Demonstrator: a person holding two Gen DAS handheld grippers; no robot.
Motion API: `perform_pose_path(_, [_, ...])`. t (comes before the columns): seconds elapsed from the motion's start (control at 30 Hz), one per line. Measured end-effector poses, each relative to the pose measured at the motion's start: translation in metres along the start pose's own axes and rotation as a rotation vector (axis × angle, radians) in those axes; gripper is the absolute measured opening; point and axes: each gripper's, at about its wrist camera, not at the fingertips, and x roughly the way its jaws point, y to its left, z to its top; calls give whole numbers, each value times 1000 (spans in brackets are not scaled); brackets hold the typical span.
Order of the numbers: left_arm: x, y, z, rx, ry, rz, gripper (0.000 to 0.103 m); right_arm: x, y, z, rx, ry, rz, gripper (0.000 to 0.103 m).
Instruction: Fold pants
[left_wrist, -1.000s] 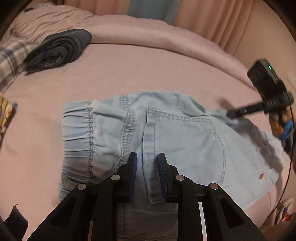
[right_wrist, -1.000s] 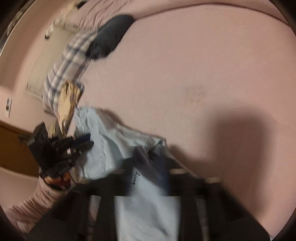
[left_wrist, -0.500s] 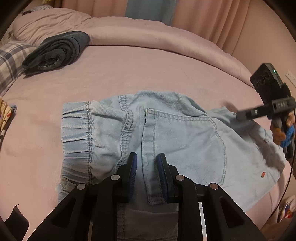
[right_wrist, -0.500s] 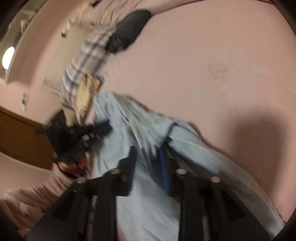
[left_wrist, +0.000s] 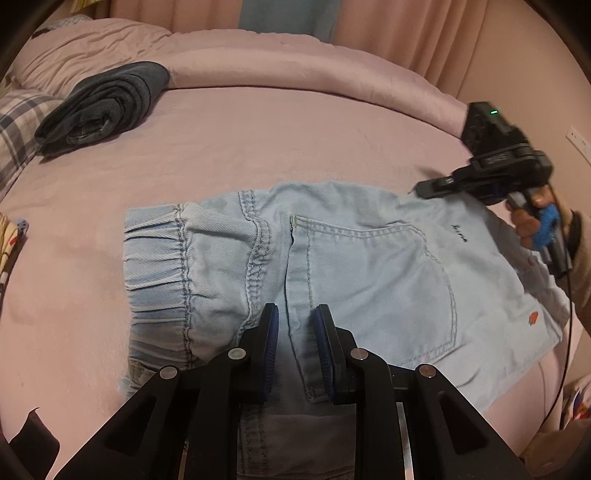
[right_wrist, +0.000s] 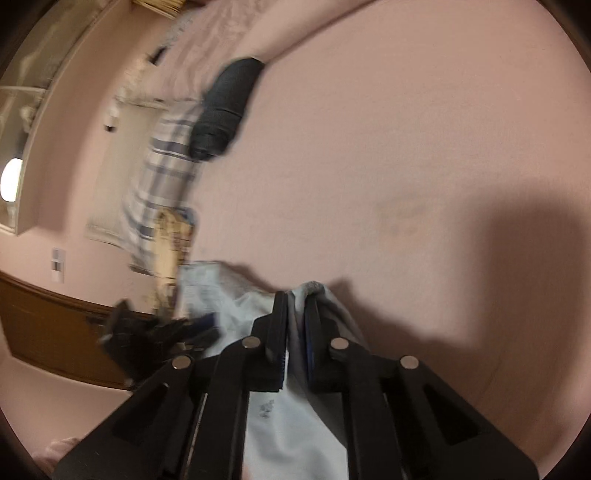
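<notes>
Light blue denim pants (left_wrist: 369, 266) lie folded on the pink bed, elastic waistband to the left, back pocket facing up. My left gripper (left_wrist: 294, 325) sits over the pocket's left seam near the front edge, its jaws a narrow gap apart with denim between them. My right gripper (left_wrist: 424, 189) is at the pants' far right edge. In the right wrist view my right gripper (right_wrist: 295, 306) is shut on a fold of the pants (right_wrist: 280, 417), lifted a little off the bed.
A rolled dark denim garment (left_wrist: 103, 105) lies at the back left by a plaid pillow (left_wrist: 14, 125). A rolled pink duvet (left_wrist: 295, 62) runs along the far side. The bed's right edge is close to the pants.
My right gripper has carried the pants' fabric across and over, and the folded layer now lies flatter on the right. My left gripper has barely moved.
</notes>
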Motion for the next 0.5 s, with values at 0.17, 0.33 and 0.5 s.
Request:
perform_pose_path(0.17, [-16,-2,19,-15,37,41,22,9,-18,4,72,21,51,7])
perform_pose_path(0.33, [-31,-38,59,63,-74,-92,22,-6,4,1,2,-1,5,15])
perform_pose_path(0.5, [47,-54,92,29,48,-81,22,0,6,4,-22,6,-67,15])
